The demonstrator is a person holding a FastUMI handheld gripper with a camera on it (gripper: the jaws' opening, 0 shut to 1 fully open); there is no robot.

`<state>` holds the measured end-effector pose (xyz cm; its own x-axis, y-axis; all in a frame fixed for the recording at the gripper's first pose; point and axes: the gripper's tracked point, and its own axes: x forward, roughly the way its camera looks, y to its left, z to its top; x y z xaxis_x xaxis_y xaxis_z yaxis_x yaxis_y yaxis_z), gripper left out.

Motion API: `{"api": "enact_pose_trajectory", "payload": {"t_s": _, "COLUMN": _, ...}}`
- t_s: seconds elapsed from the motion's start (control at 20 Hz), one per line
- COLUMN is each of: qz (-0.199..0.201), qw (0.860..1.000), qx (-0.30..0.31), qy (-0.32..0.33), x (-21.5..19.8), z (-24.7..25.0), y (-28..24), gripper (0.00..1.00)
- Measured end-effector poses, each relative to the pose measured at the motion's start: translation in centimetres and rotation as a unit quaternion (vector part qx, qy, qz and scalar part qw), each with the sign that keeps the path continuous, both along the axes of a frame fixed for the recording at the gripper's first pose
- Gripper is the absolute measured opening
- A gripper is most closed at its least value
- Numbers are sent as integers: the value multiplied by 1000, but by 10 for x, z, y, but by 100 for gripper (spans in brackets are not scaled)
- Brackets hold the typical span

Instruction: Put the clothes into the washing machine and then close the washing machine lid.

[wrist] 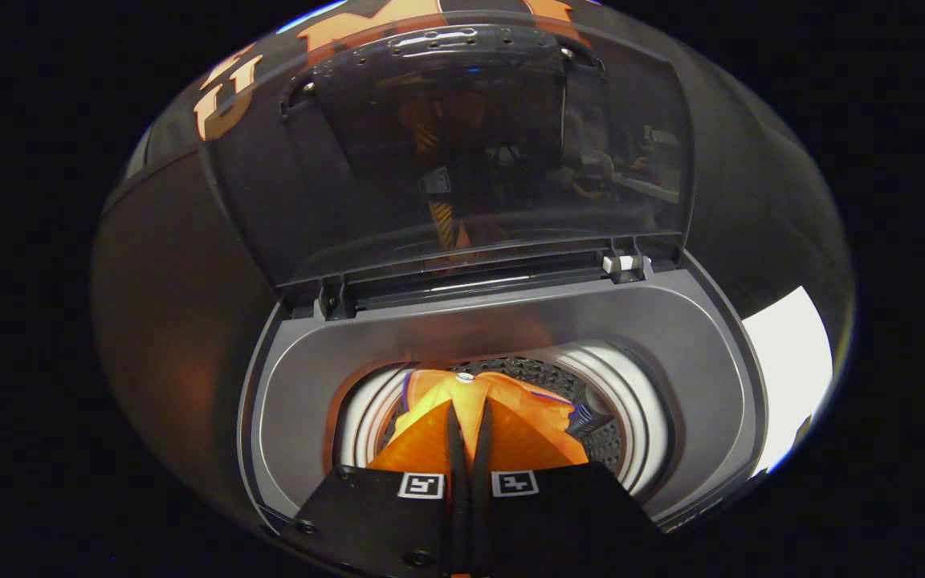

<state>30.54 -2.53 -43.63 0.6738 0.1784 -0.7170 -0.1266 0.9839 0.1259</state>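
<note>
A top-loading washing machine (655, 337) with a grey top stands right in front of me. Its dark see-through lid (478, 152) is raised upright at the back. An orange garment (503, 409) with a bit of blue-purple trim hangs over the round drum opening (631, 409). My gripper (468, 413) is shut on the orange garment, its two fingers close together and pinching a fold of the cloth above the drum. The garment's lower part is hidden behind my fingers.
The lid's hinges (627, 265) sit along the back edge of the machine's top. A bright white surface (788, 361) shows to the right of the machine. Dark booth wall stands behind the lid.
</note>
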Motion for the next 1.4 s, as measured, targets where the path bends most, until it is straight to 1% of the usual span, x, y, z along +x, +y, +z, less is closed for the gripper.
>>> {"api": "enact_pose_trajectory", "payload": {"t_s": 0.2, "qz": 9, "qw": 1000, "qx": -9, "qy": -8, "x": 9, "z": 8, "y": 0, "gripper": 8}}
{"api": "enact_pose_trajectory", "payload": {"t_s": 0.25, "qz": 9, "qw": 1000, "qx": -11, "qy": -6, "x": 8, "z": 7, "y": 0, "gripper": 9}}
{"api": "enact_pose_trajectory", "payload": {"t_s": 0.3, "qz": 5, "qw": 1000, "qx": -16, "qy": 11, "x": 5, "z": 1, "y": 0, "gripper": 11}}
{"api": "enact_pose_trajectory", "payload": {"t_s": 0.35, "qz": 0, "qw": 999, "qx": -19, "qy": 26, "x": 1, "z": -1, "y": 0, "gripper": 41}}
{"api": "enact_pose_trajectory", "payload": {"t_s": 0.45, "qz": -4, "qw": 999, "qx": -17, "qy": 30, "x": 0, "z": -2, "y": 3, "gripper": 100}}
{"api": "enact_pose_trajectory", "payload": {"t_s": 0.5, "qz": -2, "qw": 999, "qx": -16, "qy": 30, "x": -1, "z": 1, "y": 5, "gripper": 98}}
{"api": "enact_pose_trajectory", "payload": {"t_s": 0.65, "qz": 2, "qw": 1000, "qx": -10, "qy": 29, "x": -11, "z": 8, "y": 11, "gripper": 99}}
{"api": "enact_pose_trajectory", "payload": {"t_s": 0.75, "qz": -6, "qw": 1000, "qx": 2, "qy": 17, "x": -16, "z": 25, "y": 16, "gripper": 99}}
{"api": "enact_pose_trajectory", "payload": {"t_s": 1.1, "qz": -28, "qw": 997, "qx": 27, "qy": -60, "x": -27, "z": 111, "y": 31, "gripper": 99}}
{"api": "enact_pose_trajectory", "payload": {"t_s": 1.4, "qz": -45, "qw": 988, "qx": 36, "qy": -142, "x": -53, "z": 198, "y": 41, "gripper": 99}}
